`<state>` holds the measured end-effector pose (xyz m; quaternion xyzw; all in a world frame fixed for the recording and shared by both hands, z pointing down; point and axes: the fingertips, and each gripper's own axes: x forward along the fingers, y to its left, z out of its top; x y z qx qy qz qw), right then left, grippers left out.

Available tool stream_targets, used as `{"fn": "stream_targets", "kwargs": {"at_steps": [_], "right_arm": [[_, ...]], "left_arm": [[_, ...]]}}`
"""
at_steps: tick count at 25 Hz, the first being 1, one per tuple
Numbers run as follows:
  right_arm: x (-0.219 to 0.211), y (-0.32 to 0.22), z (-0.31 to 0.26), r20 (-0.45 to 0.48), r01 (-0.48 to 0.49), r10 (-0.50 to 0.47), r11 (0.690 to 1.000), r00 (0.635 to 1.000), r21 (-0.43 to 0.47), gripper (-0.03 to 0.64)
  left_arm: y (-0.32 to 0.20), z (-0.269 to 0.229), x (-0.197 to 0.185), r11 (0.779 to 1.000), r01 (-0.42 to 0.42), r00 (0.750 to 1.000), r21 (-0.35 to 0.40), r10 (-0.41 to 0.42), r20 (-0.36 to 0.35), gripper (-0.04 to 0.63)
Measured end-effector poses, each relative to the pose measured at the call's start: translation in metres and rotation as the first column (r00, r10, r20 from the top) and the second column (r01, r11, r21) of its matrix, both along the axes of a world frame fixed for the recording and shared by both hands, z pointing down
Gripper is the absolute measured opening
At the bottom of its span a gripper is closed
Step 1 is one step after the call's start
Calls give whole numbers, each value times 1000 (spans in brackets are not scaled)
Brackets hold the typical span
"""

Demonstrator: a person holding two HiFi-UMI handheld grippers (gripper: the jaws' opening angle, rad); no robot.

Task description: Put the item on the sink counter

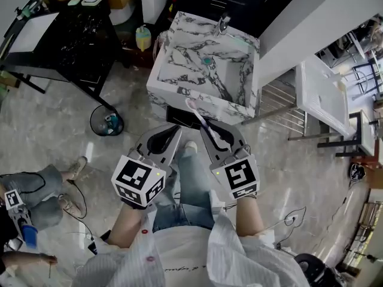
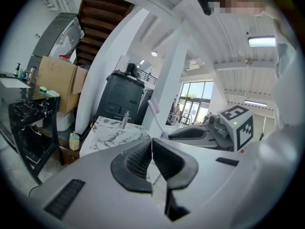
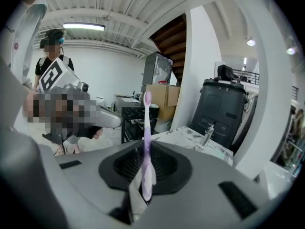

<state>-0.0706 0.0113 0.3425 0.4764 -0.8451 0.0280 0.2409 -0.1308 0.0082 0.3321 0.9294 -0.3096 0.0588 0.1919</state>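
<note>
In the head view, the marble sink (image 1: 197, 103) stands ahead of the person's knees, with its tap (image 1: 224, 23) at the far rim. The right hand-held gripper (image 1: 209, 131) pinches a toothbrush (image 1: 201, 119) by the handle. The bristled head points at the sink's near rim, close to it, though touch cannot be judged from above. The left hand-held gripper (image 1: 175, 133) hangs beside it, just short of the same rim. Left of the sink are a yellow bottle (image 1: 143, 37) on the floor, a black bench (image 1: 78, 28) and a wire bin (image 1: 106, 123).

The left gripper view shows what the head view cannot. The left hand-held gripper's (image 2: 151, 151) ribbed pads are pressed together with nothing between them. Beyond them the toothbrush (image 2: 155, 118) rises slanted in front of the sink (image 2: 112, 132), its pinkish bristles uppermost. The right hand-held gripper (image 2: 190, 133) lies beneath it, and a cardboard box (image 2: 57, 82) sits far left of the sink.

In the right gripper view, the right hand-held gripper (image 3: 144, 173) is clamped on the lilac handle. The toothbrush (image 3: 147, 147) stands upright in the air, with the sink (image 3: 190, 137) and its tap (image 3: 207, 130) behind and to its right.
</note>
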Motion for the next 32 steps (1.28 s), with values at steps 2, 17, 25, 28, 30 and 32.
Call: {"fn": "stream_targets", "kwargs": {"at_steps": [2, 17, 25, 28, 30, 32], "right_arm": [[-2, 3, 6, -7, 5, -5, 1000, 1000, -18, 52], [15, -12, 69, -16, 96, -101, 975, 995, -199, 52], [17, -23, 141, -55, 171, -193, 946, 980, -274, 52], [17, -30, 176, -70, 177, -204, 943, 976, -280, 52], [20, -37, 201, -85, 174, -206, 943, 975, -283, 52], [21, -43, 227, -100, 175, -211, 941, 972, -290, 52]], "left_arm": [[0, 4, -3, 1000, 14, 1000, -12, -14, -1, 20], [-17, 39, 21, 995, 56, 997, -87, -51, 49, 20], [-16, 102, 13, 979, 142, 988, -148, -131, 77, 20], [-17, 138, 4, 969, 180, 983, -169, -169, 78, 20], [-19, 161, 0, 965, 193, 980, -177, -182, 77, 20], [-21, 183, -2, 964, 198, 979, -177, -187, 76, 20]]}}
